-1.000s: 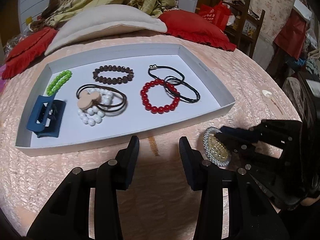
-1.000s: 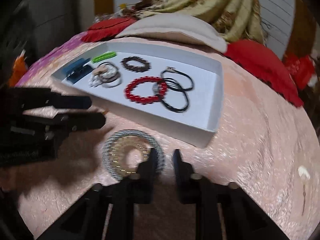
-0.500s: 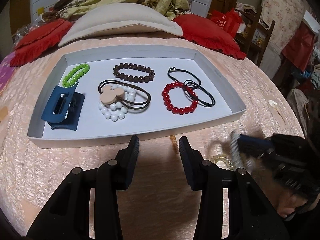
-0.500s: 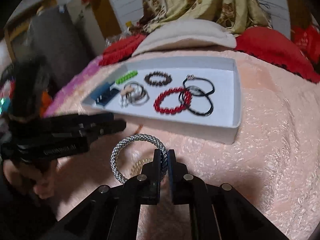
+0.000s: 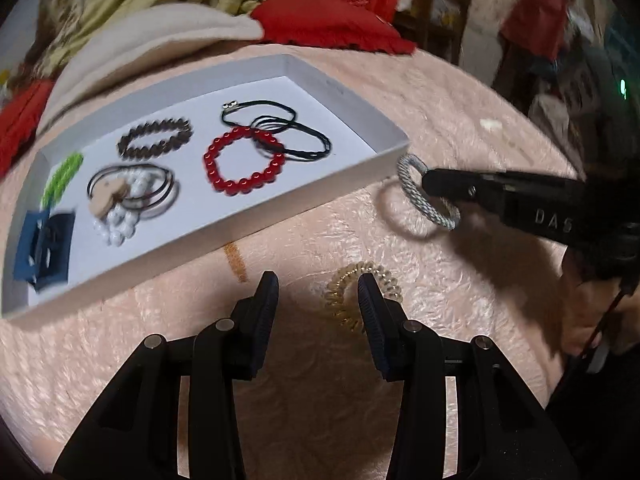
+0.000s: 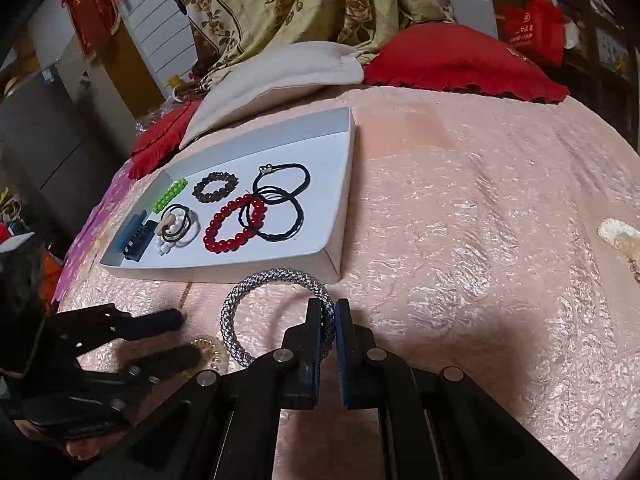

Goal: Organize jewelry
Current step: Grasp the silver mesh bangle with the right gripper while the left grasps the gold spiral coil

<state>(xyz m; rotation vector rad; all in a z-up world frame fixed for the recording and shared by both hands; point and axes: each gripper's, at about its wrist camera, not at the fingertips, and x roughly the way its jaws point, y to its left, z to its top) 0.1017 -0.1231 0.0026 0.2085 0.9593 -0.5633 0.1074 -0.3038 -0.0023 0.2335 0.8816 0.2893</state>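
Note:
A silver braided bracelet (image 6: pixel 256 285) hangs above the pink bedspread, just off the near right corner of the white tray (image 6: pixel 224 272). My right gripper (image 6: pixel 329 312) is shut on its band. In the left wrist view the same bracelet (image 5: pixel 404 176) dangles from the right gripper (image 5: pixel 428 180) beside the tray (image 5: pixel 280 208). A gold spiral hair tie (image 5: pixel 340 280) lies on the bedspread. My left gripper (image 5: pixel 318 284) stands open over it, its right finger crossing the coil. The tray holds a red bead bracelet (image 5: pixel 212 168), black cords, a brown bracelet and other pieces.
A beige pillow (image 6: pixel 272 80), red cushions (image 6: pixel 460 64) and a floral blanket lie behind the tray. A small white object (image 6: pixel 618 236) rests on the bedspread at the right. A person's hand (image 5: pixel 584 320) holds the right gripper. Furniture crowds the room's right side.
The right gripper shut on the silver bracelet and raised it off the bedspread, uncovering the gold spiral tie. The left gripper swung right, over that tie.

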